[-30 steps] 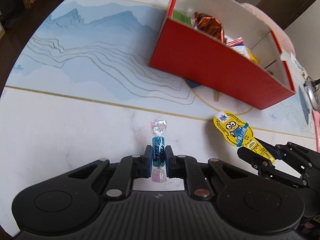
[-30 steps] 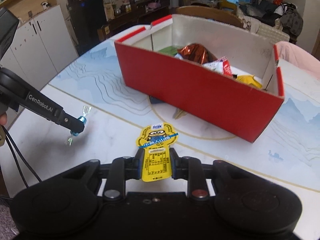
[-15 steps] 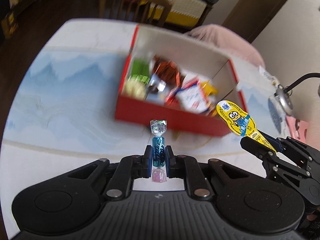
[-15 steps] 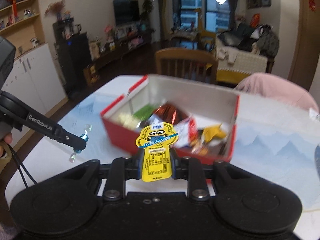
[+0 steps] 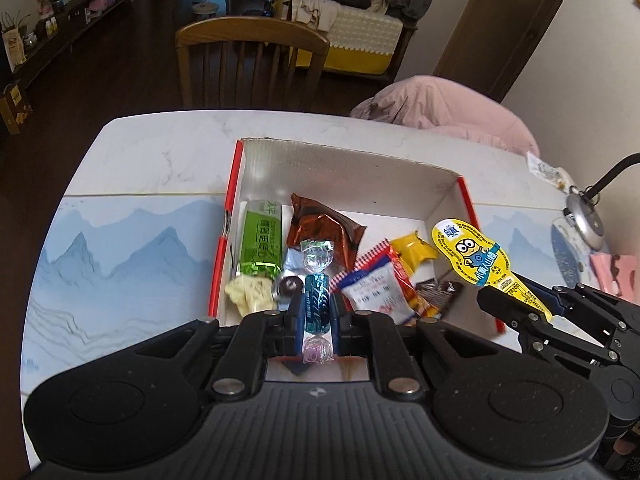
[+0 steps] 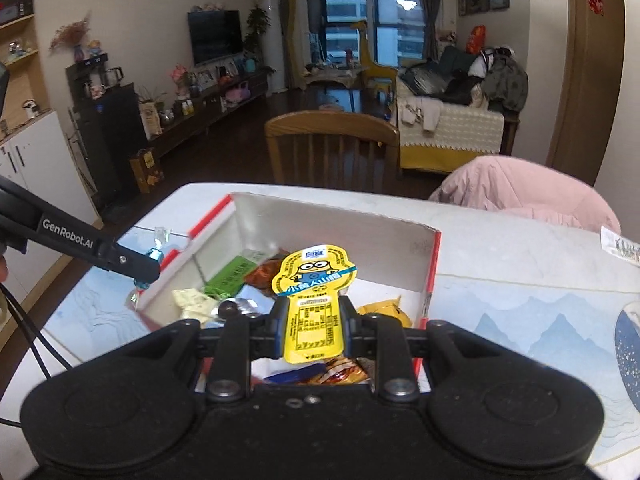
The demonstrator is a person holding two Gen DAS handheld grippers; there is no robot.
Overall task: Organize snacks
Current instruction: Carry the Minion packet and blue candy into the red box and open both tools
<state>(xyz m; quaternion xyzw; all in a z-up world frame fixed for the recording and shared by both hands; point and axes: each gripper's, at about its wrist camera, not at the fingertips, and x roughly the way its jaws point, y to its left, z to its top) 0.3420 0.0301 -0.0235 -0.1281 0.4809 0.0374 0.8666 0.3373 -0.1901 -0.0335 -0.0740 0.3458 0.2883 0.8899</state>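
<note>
Left gripper [image 5: 316, 316], lower centre of the frame: jaws clamped on a blue twist-wrapped candy [image 5: 317, 306], held above the red snack box [image 5: 224, 240] on the table [image 5: 160, 160]. Lower right: right gripper [image 6: 311, 330], jaws pinching a yellow Minion pouch [image 6: 314, 300] by its narrow stem, likewise over the box, apparently for release inside.

Glossy foil candy wrapper [image 5: 317, 304], matt, seemingly cardboard red box [image 5: 216, 276], smooth marbled tabletop [image 5: 160, 156], wooden chair [image 5: 252, 60].

The worktop [image 5: 160, 168] was white marble with a blue mountain print. A red box [image 5: 224, 240] of snacks stood near its far edge.
</note>
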